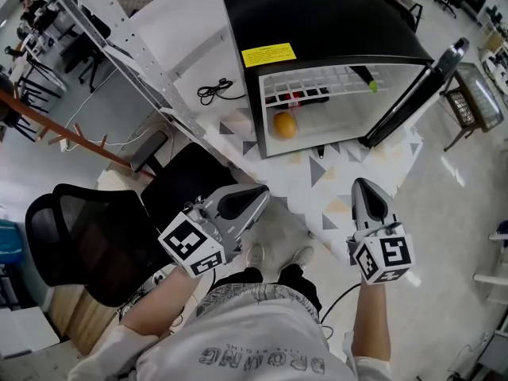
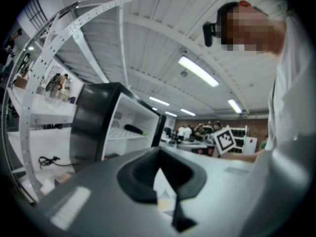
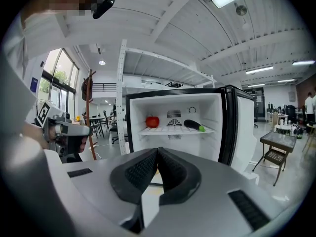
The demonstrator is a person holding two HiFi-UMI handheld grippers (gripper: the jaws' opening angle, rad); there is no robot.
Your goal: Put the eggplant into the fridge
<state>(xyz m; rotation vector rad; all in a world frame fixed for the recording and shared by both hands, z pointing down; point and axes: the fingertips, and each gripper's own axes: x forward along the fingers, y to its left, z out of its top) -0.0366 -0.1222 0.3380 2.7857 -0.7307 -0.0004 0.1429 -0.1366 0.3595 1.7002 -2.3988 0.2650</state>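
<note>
Right tool (image 3: 158, 152): I read the jaws pressed together with nothing between them. Left tool (image 2: 158, 151): likewise closed and empty. Both sit short of the black compact fridge (image 1: 317, 22), whose door (image 1: 417, 90) is swung open on the right.

The right gripper view shows the dark purple eggplant (image 3: 194, 125) lying at the right of the white wire shelf (image 3: 173, 130), well apart from a red round fruit (image 3: 152, 121). Only the head view shows an orange round fruit (image 1: 285, 125) below that shelf.

Triangle-patterned floor (image 1: 317, 173) lies open between the tools and the fridge opening. A black mesh office chair (image 1: 79, 228) stands close on my left.
</note>
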